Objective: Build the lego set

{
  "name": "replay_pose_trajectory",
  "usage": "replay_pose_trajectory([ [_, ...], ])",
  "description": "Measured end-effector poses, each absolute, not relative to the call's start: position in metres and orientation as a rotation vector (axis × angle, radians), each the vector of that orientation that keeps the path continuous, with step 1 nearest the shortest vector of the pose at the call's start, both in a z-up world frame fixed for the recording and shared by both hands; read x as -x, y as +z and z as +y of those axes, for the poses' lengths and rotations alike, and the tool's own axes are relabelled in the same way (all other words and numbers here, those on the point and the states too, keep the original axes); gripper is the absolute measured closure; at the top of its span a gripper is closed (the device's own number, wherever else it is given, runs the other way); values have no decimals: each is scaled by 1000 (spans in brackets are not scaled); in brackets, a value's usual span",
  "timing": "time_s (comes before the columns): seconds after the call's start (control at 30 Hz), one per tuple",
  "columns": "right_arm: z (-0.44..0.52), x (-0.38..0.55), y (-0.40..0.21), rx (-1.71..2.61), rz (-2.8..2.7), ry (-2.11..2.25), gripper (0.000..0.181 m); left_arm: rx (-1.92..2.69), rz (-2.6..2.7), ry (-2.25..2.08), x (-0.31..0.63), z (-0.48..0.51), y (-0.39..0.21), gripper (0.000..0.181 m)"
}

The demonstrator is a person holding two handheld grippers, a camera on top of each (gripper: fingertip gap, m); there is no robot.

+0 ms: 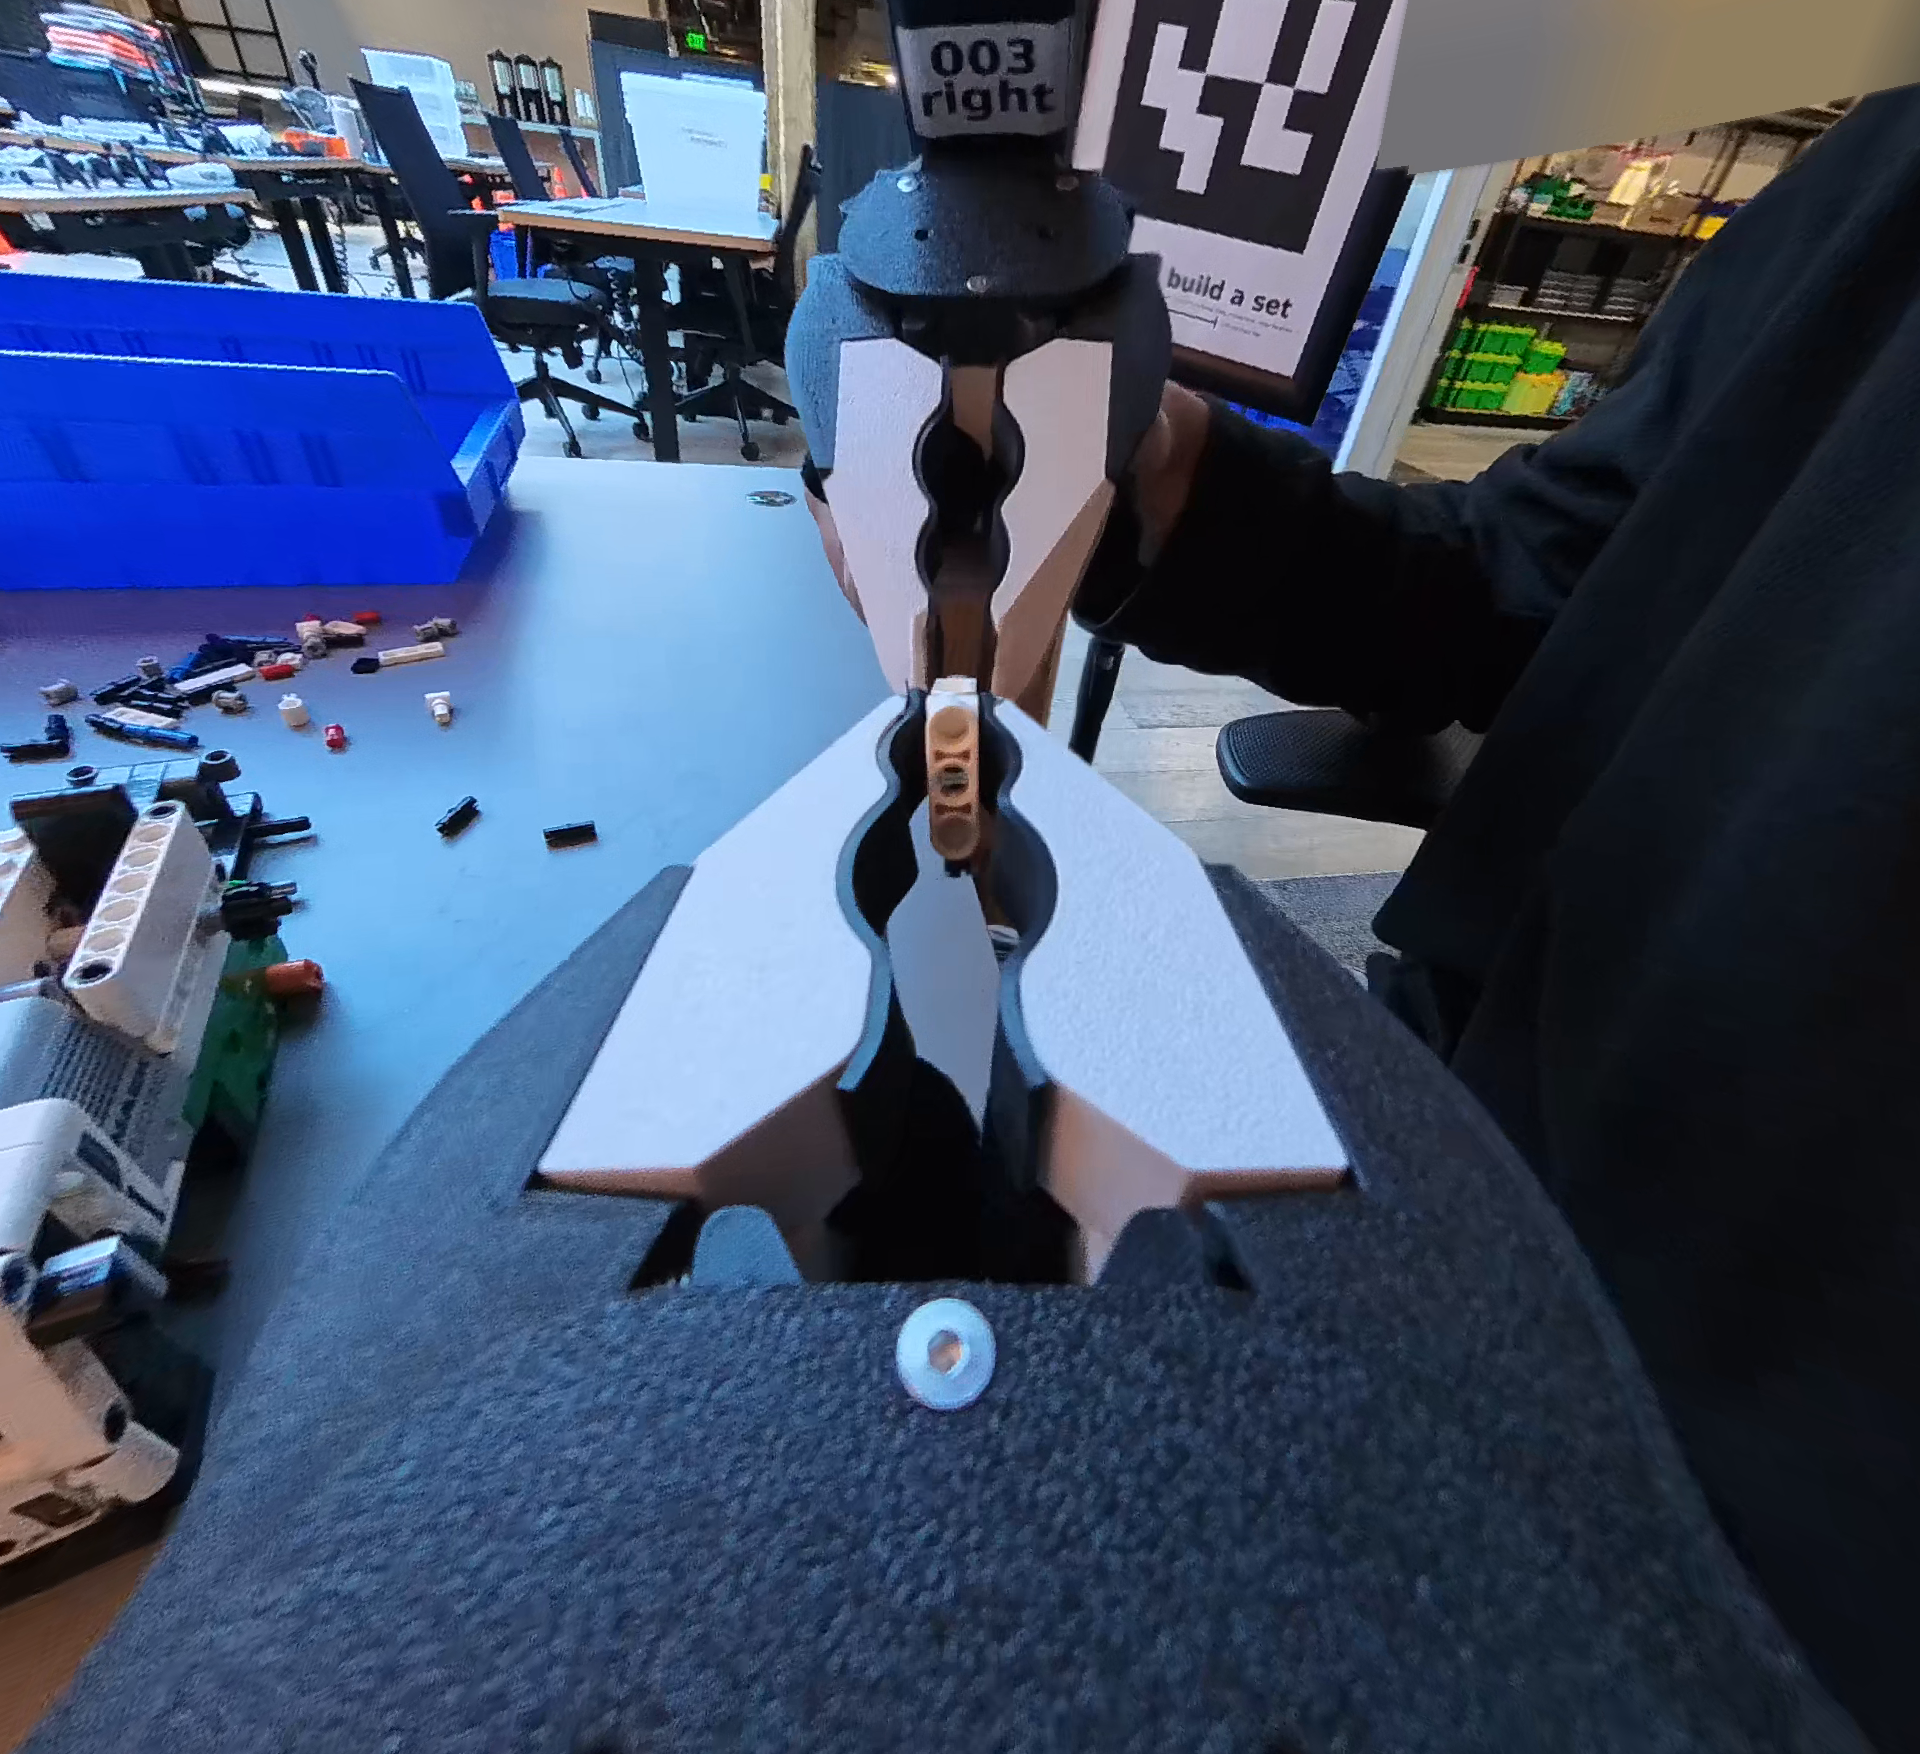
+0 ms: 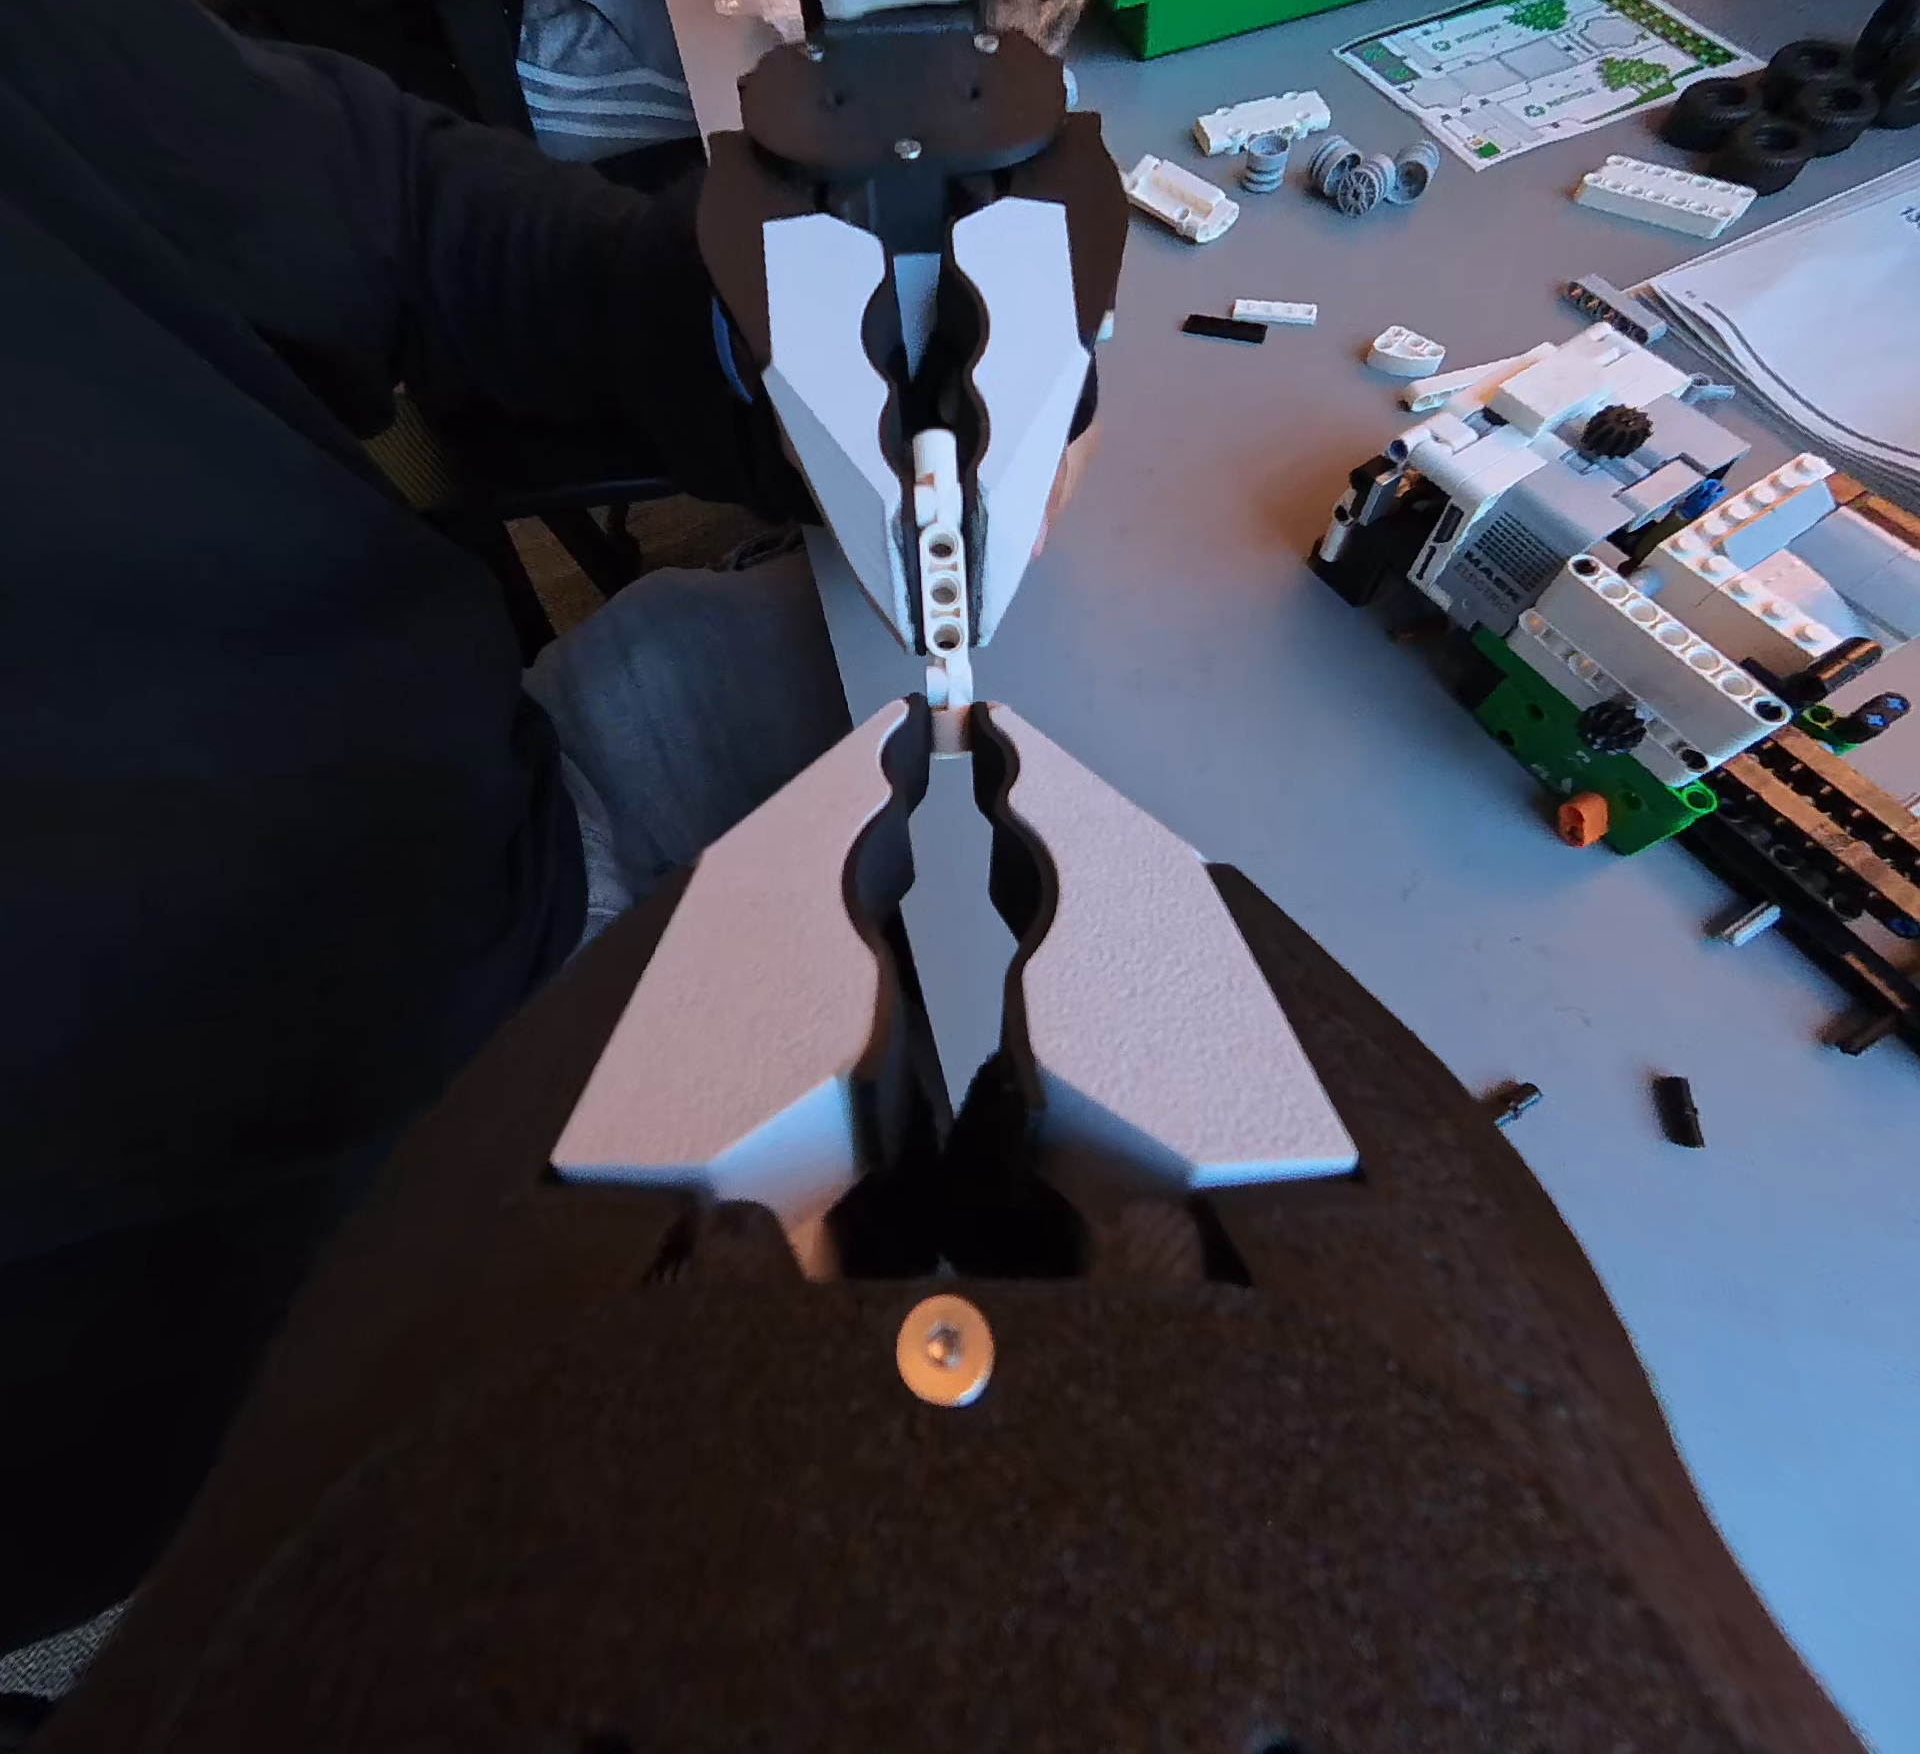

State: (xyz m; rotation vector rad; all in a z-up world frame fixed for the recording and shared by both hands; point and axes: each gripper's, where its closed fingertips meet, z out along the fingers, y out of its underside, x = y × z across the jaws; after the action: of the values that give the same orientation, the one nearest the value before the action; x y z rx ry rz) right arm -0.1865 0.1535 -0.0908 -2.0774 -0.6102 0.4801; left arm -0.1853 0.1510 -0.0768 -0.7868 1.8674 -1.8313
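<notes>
Meeting tip to tip above the grey table's [image 2: 1351, 925] edge, the two grippers work on one small sub-assembly: the left gripper [image 2: 940, 634] is clamped on a white holed plastic beam [image 2: 943, 577], and the right gripper [image 2: 948, 717] pinches a small white connector piece [image 2: 949, 702] at the beam's end. Whether it has seated I can't tell. Over on the table the half-built white-and-green lego truck [image 2: 1621, 624] stands well along, yet black rubber tyres [image 2: 1803, 109], grey wheel hubs [image 2: 1361, 177] and scattered small pins [image 1: 208, 676] lie unused, so plenty remains.

Open workshop, grey table [image 1: 644, 624], black office chairs [image 1: 540, 302], wooden desks [image 1: 634, 224], storage shelves [image 1: 1590, 270], tan walls, exposed ceiling ducts.
</notes>
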Motion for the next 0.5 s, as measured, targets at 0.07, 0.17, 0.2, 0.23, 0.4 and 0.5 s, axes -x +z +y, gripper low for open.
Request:
replay_pose_trajectory([
  [0.07, 155, 185, -89, 2050, -595, 482, 174, 791, 1846, -1813, 184, 153, -76, 176],
  [0.17, 154, 169, -90, 2005, -537, 426, 168, 840, 1814, -1696, 177, 166, -76, 175],
  [0.2, 154, 155, -93, 2012, -467, 391, 166, 865, 1800, -1649, 174, 175, -77, 175],
  [0.23, 154, 136, -102, 2040, -387, 341, 165, 898, 1778, -1607, 171, 184, -79, 175],
  [0.4, 159, 56, -158, 2169, 48, 121, 154, 1128, 1671, -1443, 154, 221, -104, 175],
  [0.5, 164, 51, -170, 2166, 168, 116, 158, 1126, 1614, -1428, 152, 227, -100, 175],
])
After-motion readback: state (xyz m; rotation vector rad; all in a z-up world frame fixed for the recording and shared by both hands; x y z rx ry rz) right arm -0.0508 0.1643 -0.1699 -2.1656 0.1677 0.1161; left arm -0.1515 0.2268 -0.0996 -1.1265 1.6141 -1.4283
